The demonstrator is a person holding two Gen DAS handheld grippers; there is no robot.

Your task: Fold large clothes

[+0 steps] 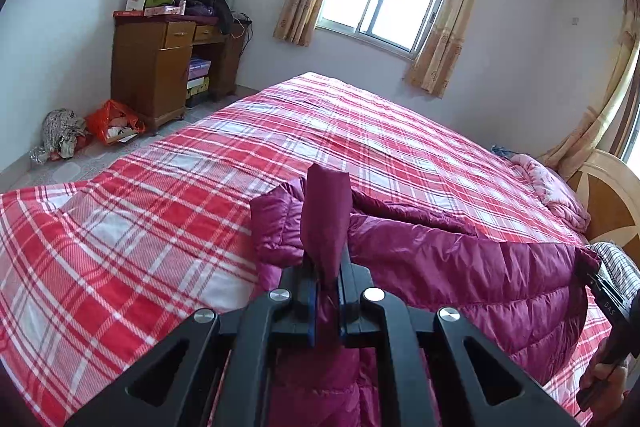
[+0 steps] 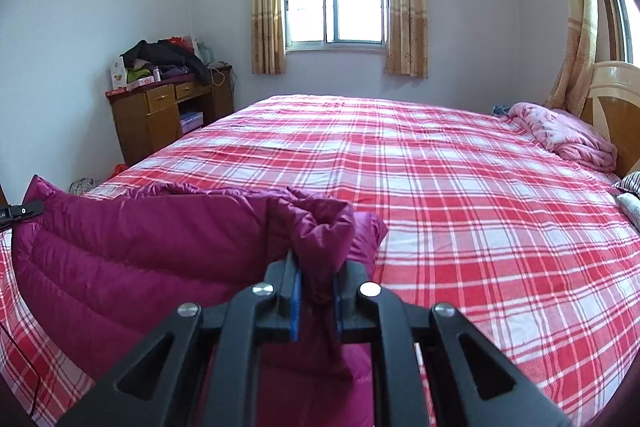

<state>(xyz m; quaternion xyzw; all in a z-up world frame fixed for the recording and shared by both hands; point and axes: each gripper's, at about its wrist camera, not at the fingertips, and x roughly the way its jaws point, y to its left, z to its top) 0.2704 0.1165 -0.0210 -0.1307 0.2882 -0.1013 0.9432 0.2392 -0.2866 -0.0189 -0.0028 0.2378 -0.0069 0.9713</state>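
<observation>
A magenta quilted down jacket (image 1: 460,267) lies on the near edge of the bed, stretched between my two grippers and lifted off the red plaid bedcover (image 1: 168,219). My left gripper (image 1: 326,283) is shut on one end of the jacket, a fold of fabric sticking up between its pads. My right gripper (image 2: 316,283) is shut on the other end of the jacket (image 2: 132,255), with bunched cloth rising from the jaws. In the left wrist view the right gripper (image 1: 596,281) shows at the far right edge with a hand (image 1: 604,383) beneath it.
The wide bed (image 2: 460,195) stretches ahead to the wall under the window (image 2: 334,1). A pink folded blanket (image 2: 564,135) lies by the wooden headboard (image 2: 612,103). A cluttered wooden desk (image 1: 160,67) and bags (image 1: 114,121) on the floor stand to the left.
</observation>
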